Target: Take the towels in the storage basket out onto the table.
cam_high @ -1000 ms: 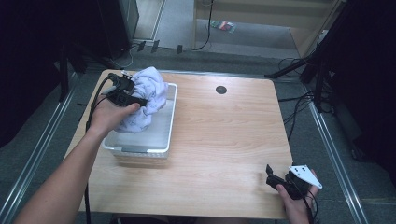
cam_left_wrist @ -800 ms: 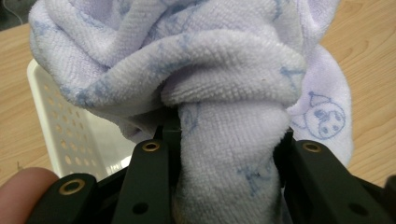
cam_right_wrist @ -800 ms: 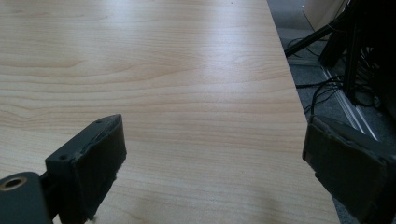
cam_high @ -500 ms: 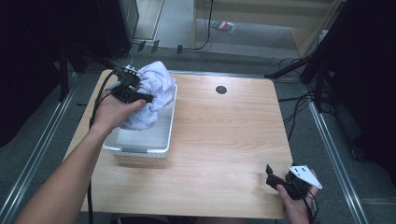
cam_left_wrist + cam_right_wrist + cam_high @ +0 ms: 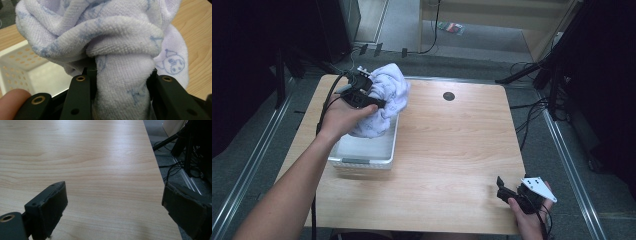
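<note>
Wooden table [image 5: 452, 145], black cables [image 5: 532, 125] on grey floor [image 5: 572, 165]

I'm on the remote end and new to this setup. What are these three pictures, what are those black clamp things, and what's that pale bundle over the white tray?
No robot arm here: a person holds a two-jaw hand tool in each hand. The high view looks down on a wooden table from the person's side. The other two pictures come from small cameras riding on each tool, looking along its black jaws.

The left gripper is shut on a white towel with faint blue cartoon prints; the cloth is bunched between its jaws. In the high view the towel hangs over the far end of a white plastic basket, which has perforated walls.

The right gripper rests near the table's near right corner, jaws open with nothing between them, looking out over bare wood.

A small dark round hole sits near the far edge.
</note>
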### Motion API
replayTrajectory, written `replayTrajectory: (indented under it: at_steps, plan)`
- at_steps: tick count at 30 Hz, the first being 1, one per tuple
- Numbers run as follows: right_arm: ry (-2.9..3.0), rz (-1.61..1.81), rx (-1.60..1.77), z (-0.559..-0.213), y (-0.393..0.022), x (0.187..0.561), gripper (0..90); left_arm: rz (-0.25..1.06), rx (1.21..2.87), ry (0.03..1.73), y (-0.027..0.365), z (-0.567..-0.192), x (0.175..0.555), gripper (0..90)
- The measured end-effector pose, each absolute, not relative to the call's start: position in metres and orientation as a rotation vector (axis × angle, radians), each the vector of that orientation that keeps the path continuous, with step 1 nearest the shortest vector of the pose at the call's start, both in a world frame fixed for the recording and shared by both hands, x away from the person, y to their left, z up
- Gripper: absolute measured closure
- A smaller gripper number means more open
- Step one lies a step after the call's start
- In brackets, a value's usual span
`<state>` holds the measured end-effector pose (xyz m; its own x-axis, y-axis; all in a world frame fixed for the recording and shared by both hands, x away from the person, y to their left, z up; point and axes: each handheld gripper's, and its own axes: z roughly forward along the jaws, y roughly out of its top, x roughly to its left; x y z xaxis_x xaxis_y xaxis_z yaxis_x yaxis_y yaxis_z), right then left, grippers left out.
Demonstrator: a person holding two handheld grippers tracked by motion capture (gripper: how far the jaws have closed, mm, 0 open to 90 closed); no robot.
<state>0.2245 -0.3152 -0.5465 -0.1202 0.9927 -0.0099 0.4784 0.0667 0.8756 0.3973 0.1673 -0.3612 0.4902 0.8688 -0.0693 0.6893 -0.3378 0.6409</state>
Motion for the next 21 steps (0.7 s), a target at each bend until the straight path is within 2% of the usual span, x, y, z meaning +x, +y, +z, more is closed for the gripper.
replayTrajectory:
  at_steps: [21]
  plan:
    - [1.684, 0.983, 1.470, -0.546, -0.314, 0.224, 6.6, 0.315, 2.143, 1.206, 0.115, -0.356, 0.402, 63.4]
